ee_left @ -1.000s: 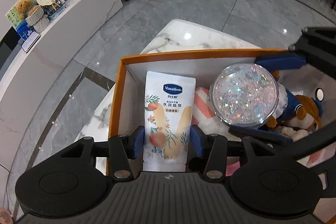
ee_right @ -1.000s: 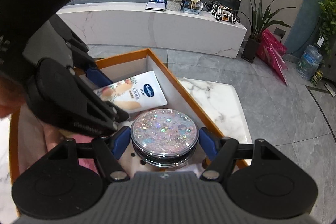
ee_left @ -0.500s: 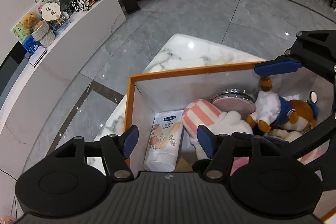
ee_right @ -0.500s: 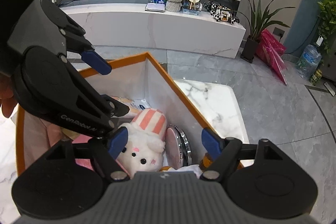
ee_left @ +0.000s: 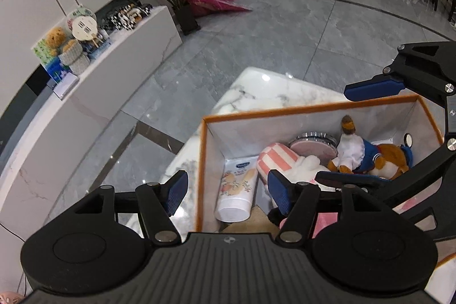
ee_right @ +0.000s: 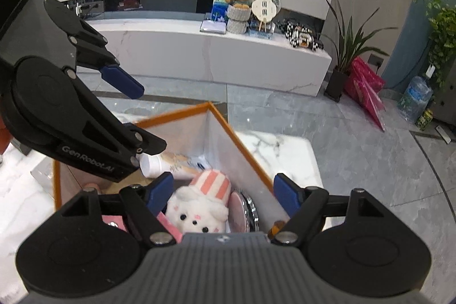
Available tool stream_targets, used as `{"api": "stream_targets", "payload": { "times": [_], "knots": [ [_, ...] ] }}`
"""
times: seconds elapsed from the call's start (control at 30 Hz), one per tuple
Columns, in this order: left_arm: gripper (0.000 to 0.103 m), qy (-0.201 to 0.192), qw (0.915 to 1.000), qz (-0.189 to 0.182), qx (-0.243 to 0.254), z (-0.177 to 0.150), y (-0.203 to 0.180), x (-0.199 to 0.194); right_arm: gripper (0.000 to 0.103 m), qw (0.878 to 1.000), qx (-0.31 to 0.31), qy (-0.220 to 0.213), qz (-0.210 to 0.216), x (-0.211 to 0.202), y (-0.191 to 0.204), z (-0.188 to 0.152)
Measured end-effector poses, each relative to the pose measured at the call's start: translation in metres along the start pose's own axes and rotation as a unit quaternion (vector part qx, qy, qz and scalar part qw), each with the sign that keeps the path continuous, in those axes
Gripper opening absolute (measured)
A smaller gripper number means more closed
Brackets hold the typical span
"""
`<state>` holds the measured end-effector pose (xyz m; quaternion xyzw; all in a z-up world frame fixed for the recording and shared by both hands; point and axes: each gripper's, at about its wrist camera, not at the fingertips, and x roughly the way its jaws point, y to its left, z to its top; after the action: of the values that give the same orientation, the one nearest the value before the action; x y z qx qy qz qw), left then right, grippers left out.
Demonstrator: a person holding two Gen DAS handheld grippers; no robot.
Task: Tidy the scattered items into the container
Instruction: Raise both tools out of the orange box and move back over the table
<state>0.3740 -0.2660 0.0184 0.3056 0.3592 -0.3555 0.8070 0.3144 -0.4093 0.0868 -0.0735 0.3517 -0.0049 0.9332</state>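
From your left wrist, the left gripper (ee_left: 226,191) hangs empty, jaws parted, above the orange box (ee_left: 201,161); the lotion tube (ee_left: 236,190) lies inside by the near wall, light and slick, so take it across its flat middle. From your right wrist, the right gripper (ee_right: 219,194) is empty and spread too, over the soft plush (ee_right: 199,207) and the mirror compact (ee_right: 245,211), which looks fragile; grip its rim

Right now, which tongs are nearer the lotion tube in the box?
Left. The left tongs hang open just above the lotion tube, which lies at the box's end below them. The right tongs are open farther along, over the white plush.
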Motion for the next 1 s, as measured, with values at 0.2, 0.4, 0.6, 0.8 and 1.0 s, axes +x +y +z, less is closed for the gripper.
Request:
{"api": "stream_targets", "payload": {
  "times": [0.2,0.4,0.6,0.8,1.0],
  "knots": [
    [0.073,-0.032,0.9993,0.016,-0.013,0.002,0.014,-0.043,0.079,1.000,-0.008,-0.028,-0.004,-0.031,0.005,0.019],
    [0.074,-0.065,0.9969,0.029,-0.033,-0.006,0.025,-0.091,0.080,0.998,-0.021,-0.064,-0.008,-0.067,0.019,0.036],
    [0.074,-0.097,0.9927,0.035,-0.062,-0.032,0.031,-0.135,0.081,0.995,-0.027,-0.097,-0.005,-0.101,0.035,0.046],
    [0.078,-0.135,0.9869,0.059,-0.067,-0.062,0.036,-0.188,0.081,0.990,-0.025,-0.137,0.003,-0.134,0.046,0.051],
    [0.087,-0.188,0.9733,0.085,-0.100,-0.107,0.048,-0.239,0.085,0.985,-0.018,-0.170,0.020,-0.160,0.056,0.053]
  ]
}}
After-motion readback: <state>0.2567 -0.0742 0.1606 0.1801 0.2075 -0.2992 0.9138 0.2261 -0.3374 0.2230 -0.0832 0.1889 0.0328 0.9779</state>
